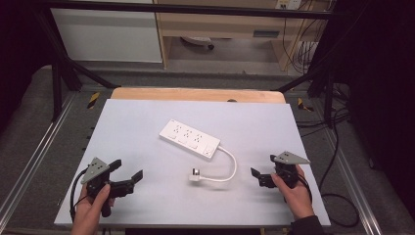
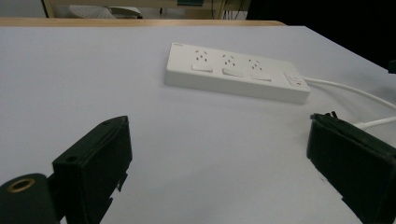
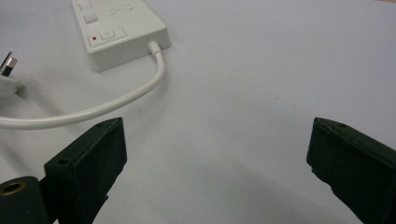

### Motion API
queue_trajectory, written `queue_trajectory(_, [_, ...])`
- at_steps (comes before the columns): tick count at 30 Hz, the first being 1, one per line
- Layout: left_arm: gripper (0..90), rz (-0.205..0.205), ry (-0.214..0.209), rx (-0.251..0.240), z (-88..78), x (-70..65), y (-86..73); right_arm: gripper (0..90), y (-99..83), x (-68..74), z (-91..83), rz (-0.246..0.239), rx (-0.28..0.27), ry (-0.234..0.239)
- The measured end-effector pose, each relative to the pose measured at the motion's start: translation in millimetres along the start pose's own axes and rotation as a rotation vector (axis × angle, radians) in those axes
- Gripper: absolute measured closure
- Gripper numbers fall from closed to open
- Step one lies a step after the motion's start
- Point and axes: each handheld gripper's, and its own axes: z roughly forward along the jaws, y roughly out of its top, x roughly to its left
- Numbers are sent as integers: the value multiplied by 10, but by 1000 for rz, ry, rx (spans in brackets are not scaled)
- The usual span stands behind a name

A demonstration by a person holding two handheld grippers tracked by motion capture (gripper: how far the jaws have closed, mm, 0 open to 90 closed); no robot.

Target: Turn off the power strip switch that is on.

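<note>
Power strip [image 1: 189, 137] mid-table, both tongs [image 1: 128, 172] [image 1: 262, 172] apparently agape, empty

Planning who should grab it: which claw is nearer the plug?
Right. The right claw sits just right of the plug, cable between; the left claw is slightly farther, to its left.
</note>
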Motion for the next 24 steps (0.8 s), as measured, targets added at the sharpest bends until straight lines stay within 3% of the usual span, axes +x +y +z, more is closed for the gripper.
queue_trajectory(10, [67,31,13,-42,-7,-40,22,50,17,-8,6,-2,-48,17])
queue_trajectory(16, [68,43,11,-18,13,-72,15,46,44,22,20,-18,-47,8])
queue_trajectory(18, [66,27,9,-8,6,-93,5,44,37,30,8,-14,-38,3])
queue_trajectory(24, [63,36,-2,-20,-14,-138,19,41,31,24,-39,-18,-44,-20])
